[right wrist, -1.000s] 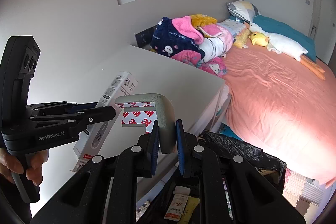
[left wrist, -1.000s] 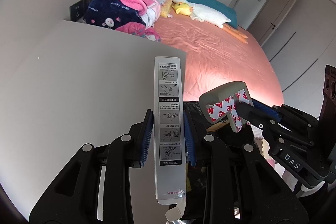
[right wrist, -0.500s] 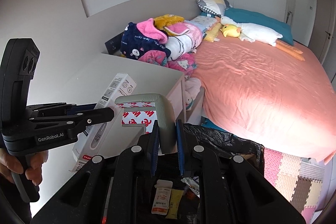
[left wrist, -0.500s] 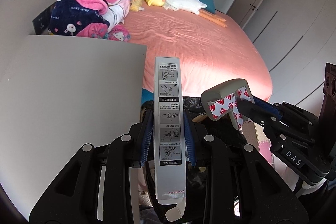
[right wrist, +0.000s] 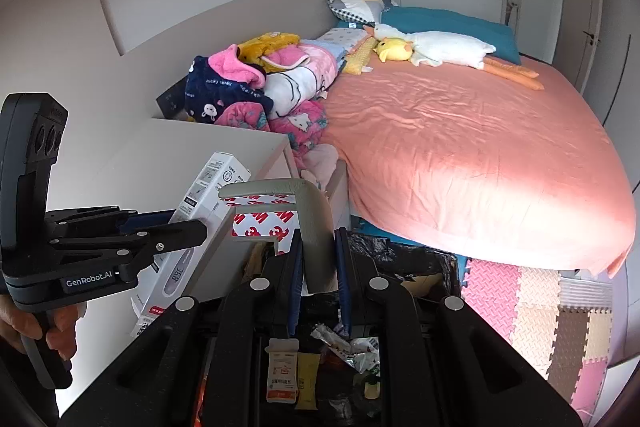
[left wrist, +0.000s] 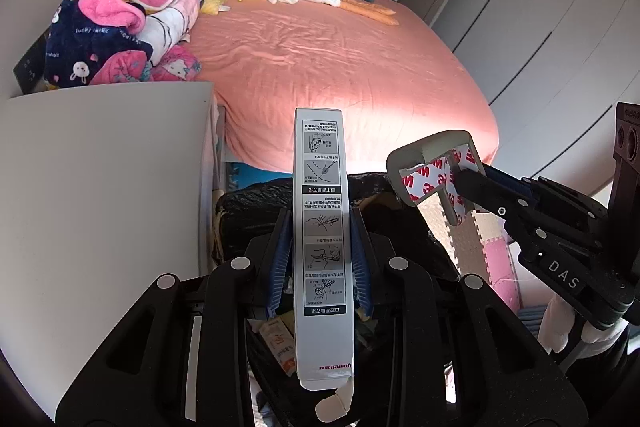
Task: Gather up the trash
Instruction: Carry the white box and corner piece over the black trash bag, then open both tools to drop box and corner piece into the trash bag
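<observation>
Both grippers tilted over trash bin (right wrist: 416,263)

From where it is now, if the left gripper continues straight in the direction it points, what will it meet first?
Probably the black trash bag: the left gripper, shut on the long white box, points down toward the bag's open mouth. Depth is unclear in this view.

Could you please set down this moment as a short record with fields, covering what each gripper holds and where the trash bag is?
left gripper: shut on the long white cardboard box with printed instructions
right gripper: shut on the grey L-shaped corner guard with red-printed adhesive backing
black trash bag: open below both grippers, beside the bed, small packets already inside
white bedside table: left of the bag
bed with salmon-pink sheet: behind the bag
</observation>
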`<state>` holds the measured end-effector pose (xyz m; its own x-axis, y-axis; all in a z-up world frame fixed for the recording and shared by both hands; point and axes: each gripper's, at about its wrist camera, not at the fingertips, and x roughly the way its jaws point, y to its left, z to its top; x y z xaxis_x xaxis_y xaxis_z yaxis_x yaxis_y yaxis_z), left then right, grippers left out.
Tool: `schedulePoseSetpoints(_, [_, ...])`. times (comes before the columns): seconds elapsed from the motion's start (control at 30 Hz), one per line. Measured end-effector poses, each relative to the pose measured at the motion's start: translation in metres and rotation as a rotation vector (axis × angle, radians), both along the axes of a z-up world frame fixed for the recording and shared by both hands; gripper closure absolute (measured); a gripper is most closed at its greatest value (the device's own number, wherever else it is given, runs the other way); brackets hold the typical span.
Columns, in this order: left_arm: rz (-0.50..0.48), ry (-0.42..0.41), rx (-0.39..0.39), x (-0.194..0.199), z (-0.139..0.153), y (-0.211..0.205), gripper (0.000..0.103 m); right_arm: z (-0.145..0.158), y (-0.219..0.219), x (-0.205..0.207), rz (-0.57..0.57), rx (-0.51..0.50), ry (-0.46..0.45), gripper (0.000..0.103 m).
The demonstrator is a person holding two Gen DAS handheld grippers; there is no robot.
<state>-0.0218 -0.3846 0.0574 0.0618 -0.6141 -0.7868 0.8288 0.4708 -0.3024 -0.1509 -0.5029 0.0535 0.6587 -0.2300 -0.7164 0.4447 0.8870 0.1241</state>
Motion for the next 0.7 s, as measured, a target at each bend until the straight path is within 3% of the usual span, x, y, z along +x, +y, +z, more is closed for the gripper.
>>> schedulePoseSetpoints(0.7, [-0.13, 0.03, 0.035, -0.02, -0.01, -0.028, 0.073, -0.006, -0.029, -0.027, -0.126, 0.025, 0.01, 0.086])
